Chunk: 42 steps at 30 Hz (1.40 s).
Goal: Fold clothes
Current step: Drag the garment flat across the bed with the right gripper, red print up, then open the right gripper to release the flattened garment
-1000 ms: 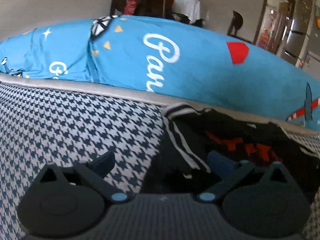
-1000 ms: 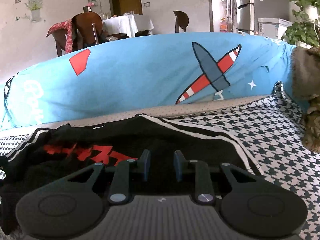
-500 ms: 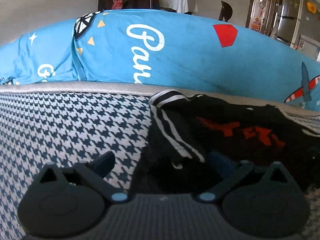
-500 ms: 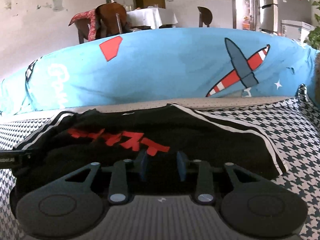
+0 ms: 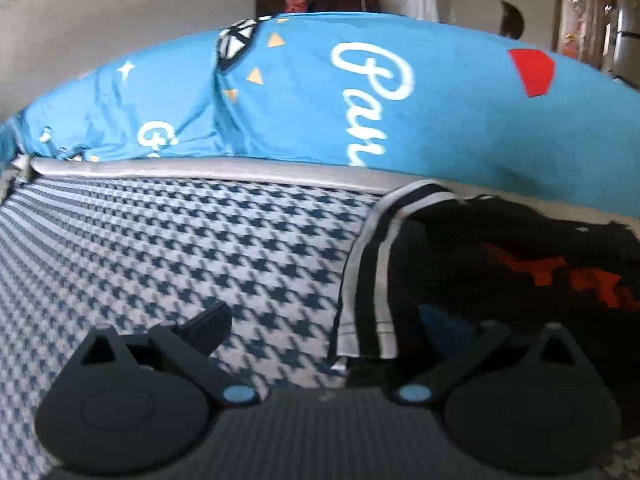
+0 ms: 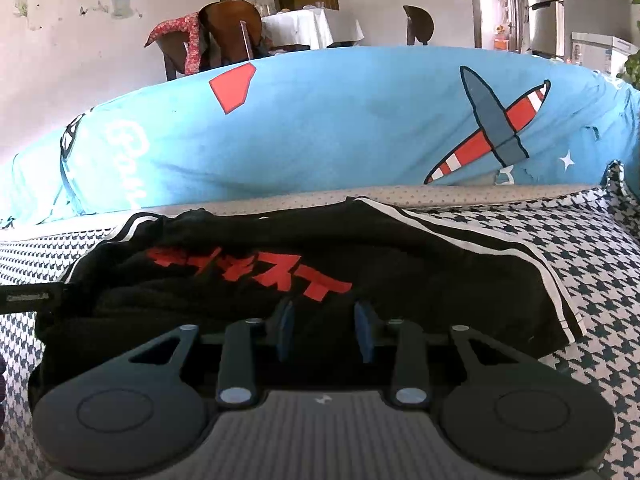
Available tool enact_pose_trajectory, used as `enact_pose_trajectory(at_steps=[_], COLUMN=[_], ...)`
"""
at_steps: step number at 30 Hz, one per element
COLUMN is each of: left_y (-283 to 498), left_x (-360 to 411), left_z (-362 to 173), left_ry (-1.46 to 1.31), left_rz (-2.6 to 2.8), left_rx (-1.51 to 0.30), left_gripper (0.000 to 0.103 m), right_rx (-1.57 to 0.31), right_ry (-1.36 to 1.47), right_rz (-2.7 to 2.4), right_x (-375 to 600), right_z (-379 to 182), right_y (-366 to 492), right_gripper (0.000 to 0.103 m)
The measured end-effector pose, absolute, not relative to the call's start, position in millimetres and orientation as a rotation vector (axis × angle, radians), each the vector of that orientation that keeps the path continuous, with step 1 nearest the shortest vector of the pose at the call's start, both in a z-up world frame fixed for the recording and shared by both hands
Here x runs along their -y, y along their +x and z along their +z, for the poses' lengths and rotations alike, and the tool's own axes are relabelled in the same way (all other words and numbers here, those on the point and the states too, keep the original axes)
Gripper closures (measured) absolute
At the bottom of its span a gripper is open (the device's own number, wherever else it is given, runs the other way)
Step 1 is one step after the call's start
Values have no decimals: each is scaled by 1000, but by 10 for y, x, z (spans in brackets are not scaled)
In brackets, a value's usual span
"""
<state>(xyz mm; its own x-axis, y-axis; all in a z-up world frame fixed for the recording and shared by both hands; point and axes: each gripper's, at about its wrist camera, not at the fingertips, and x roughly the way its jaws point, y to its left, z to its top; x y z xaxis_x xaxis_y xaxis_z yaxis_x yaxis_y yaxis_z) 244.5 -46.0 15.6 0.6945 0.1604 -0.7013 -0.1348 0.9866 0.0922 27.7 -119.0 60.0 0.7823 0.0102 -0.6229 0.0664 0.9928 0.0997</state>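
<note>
Houndstooth sofa seat (image 5: 200,248) | black garment (image 6: 360,264) lying sideways | left gripper (image 5: 320,320) spread wide | right gripper (image 6: 324,330) parted

Home living area, houndstooth sofa (image 6: 592,248), dining table (image 6: 312,28), fridge (image 6: 548,4)

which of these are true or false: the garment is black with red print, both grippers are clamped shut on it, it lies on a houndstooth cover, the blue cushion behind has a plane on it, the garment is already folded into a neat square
1. The garment is black with red print. True.
2. Both grippers are clamped shut on it. False: the left gripper is wide open, and the right gripper has a clear gap between its fingers with no cloth held in it.
3. It lies on a houndstooth cover. True.
4. The blue cushion behind it shows a plane. True, a red and white striped one.
5. The garment is already folded into a neat square. False: it lies rumpled, its striped edge bunched at the left side.
</note>
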Motion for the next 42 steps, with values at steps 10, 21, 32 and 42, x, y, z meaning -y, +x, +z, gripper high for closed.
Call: enact_pose_trajectory(at_steps=[10,21,32,42], left_y=[2641,2508,2480,2516], left_x=[71,199,148,26], left_z=[46,160,228,243], left_ry=[9,2,-8,-51], left_rz=[413,318,279,294], left_rx=[-870,-850,-870,-893], left_gripper=[0,0,0,0], right_rx=[-672,-672,-732,-699], right_ry=[125,183,113,-6], right_rz=[11,57,134,288], right_x=[1155,1051,691,234], right_z=[628,752,637,520], right_y=[223,-53,-175,-88], right_gripper=[68,66,59,57])
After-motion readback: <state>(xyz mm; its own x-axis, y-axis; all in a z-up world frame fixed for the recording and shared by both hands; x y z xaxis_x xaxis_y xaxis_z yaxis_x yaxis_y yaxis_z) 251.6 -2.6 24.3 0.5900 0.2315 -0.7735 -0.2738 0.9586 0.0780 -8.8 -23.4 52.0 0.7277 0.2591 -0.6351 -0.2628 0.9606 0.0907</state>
